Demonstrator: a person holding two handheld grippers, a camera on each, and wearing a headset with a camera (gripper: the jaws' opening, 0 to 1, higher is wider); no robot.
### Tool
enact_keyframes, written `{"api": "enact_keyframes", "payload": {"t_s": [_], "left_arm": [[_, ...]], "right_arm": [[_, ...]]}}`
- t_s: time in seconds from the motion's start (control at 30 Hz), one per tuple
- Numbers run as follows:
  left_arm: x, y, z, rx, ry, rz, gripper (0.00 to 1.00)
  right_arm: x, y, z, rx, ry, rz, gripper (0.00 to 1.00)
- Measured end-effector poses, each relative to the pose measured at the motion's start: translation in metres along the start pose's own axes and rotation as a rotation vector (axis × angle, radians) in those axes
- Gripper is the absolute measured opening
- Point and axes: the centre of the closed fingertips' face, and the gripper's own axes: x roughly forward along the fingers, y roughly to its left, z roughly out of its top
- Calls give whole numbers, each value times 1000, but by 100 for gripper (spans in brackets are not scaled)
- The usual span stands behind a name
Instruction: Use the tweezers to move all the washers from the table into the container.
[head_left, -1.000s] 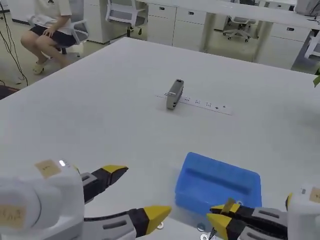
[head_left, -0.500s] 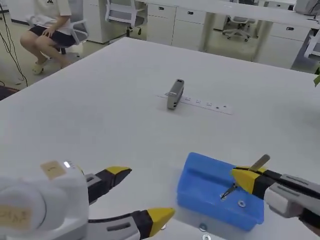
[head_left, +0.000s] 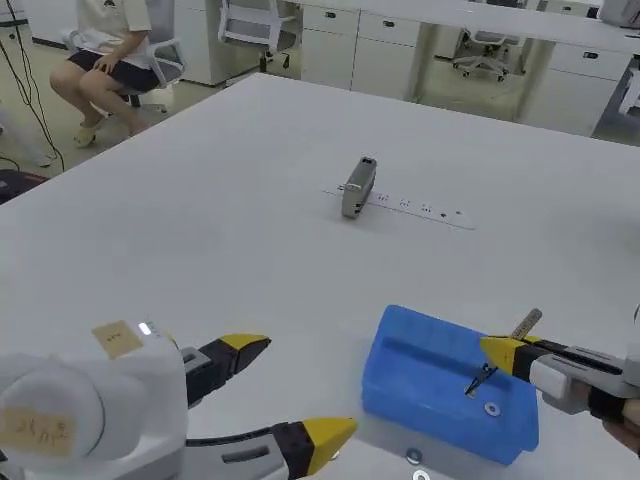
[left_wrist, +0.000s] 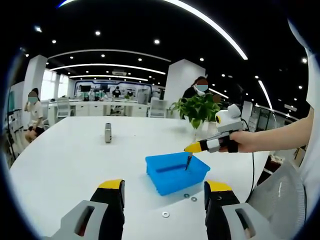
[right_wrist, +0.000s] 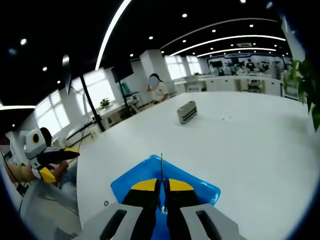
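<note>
Left gripper view: three washers (left_wrist: 164, 214) outside one container (left_wrist: 170, 181); left gripper (left_wrist: 165, 185) fingers (left_wrist: 111, 185) apart, right gripper (left_wrist: 191, 148) clamps tweezers (left_wrist: 189, 162).

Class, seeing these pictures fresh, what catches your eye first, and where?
The bright blue container stands out on the white table, with the right gripper dipping tweezers into it near a washer. Nearer, the left gripper gapes open, with loose washers by the container's near wall.

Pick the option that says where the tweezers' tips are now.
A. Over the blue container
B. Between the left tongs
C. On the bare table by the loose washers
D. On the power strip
A: the tweezers, clamped in the right tongs, point down into the blue container, close to a washer lying inside it.
</note>
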Motion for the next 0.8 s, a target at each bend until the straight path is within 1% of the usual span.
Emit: {"api": "enact_keyframes", "payload": {"t_s": [0.1, 0.23, 0.33, 0.4, 0.5, 0.63, 0.67, 0.73, 0.8], "left_arm": [[0, 1, -1, -1, 2, 2, 64], [0, 1, -1, -1, 3, 6, 64], [0, 1, -1, -2, 6, 6, 64], [0, 1, -1, 0, 7, 6, 64], [0, 1, -2, 1, 9, 7, 64], [0, 1, -2, 2, 11, 6, 64], [0, 1, -2, 2, 12, 5, 64], [0, 1, -3, 4, 14, 4, 64], [0, 1, -3, 3, 14, 4, 64]], "right_arm": [[3, -5, -4, 2, 18, -7, 2], [6, -8, -7, 3, 28, -12, 2], [8, -9, -12, -4, 48, -13, 2], [8, -9, -14, -10, 56, -13, 2], [9, -9, -14, -11, 54, -12, 2], [9, -5, -16, -21, 60, 4, 3], [9, -4, -16, -27, 56, 6, 3], [9, 3, -9, -54, 6, 42, 3], [6, 5, -9, -49, 8, 44, 3]]}}
